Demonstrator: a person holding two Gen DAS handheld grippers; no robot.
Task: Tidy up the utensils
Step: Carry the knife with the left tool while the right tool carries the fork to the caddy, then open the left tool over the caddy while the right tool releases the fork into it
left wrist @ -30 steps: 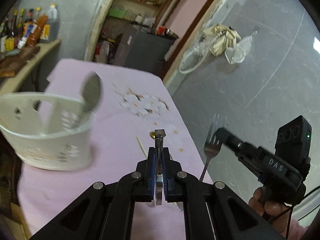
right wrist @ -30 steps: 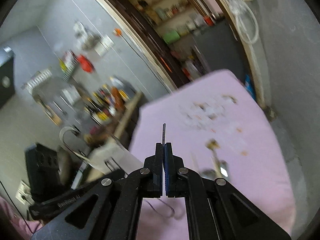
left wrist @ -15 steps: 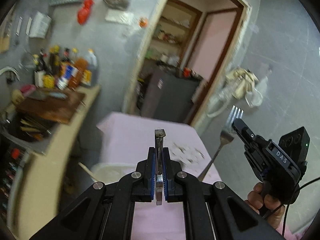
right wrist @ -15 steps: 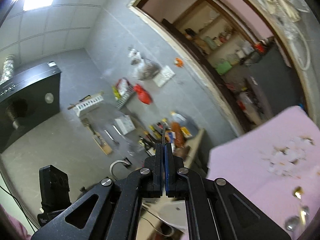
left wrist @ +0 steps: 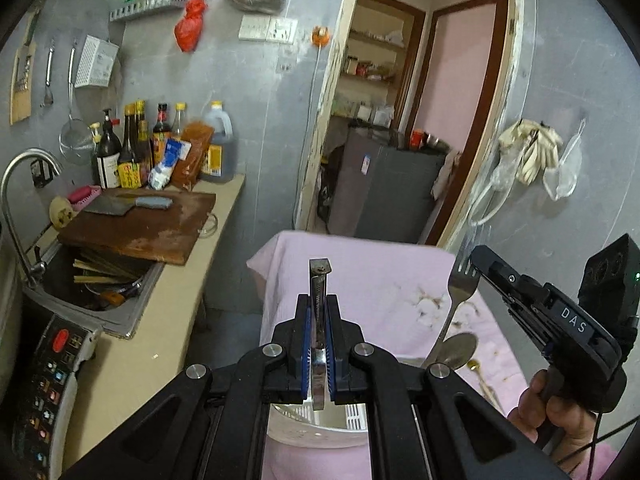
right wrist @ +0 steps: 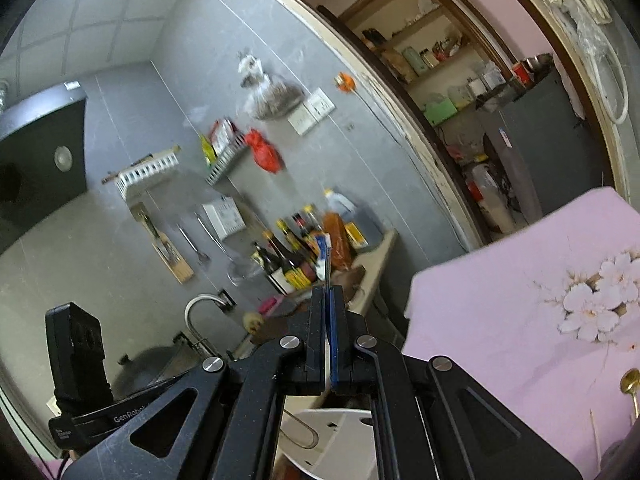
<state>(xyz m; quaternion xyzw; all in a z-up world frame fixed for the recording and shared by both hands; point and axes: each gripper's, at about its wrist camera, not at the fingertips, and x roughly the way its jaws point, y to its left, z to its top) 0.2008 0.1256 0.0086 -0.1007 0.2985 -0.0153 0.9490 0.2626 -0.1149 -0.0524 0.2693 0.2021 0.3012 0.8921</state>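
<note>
My left gripper (left wrist: 319, 312) is shut on a flat metal utensil handle (left wrist: 319, 280) that sticks up between the pads, above the white utensil holder (left wrist: 320, 428). My right gripper (right wrist: 329, 308) is shut on a fork, seen edge-on as a thin strip (right wrist: 327, 264). In the left wrist view the right gripper (left wrist: 480, 260) holds that fork (left wrist: 460, 292) upright over the pink tablecloth (left wrist: 360, 272). A large spoon (left wrist: 456, 350) stands at the holder's right side. The holder also shows in the right wrist view (right wrist: 336, 432).
A gold spoon (right wrist: 630, 380) and a thin stick (right wrist: 595, 432) lie on the cloth. A counter with a cutting board (left wrist: 140, 228), cleaver, bottles (left wrist: 160, 148) and a sink (left wrist: 96, 280) stands left. A doorway and grey cabinet (left wrist: 384, 192) lie behind the table.
Both grippers have tilted up from the table, so the views now show the wall and counter. Each still holds its utensil; the holder has dropped to the bottom of both views.
</note>
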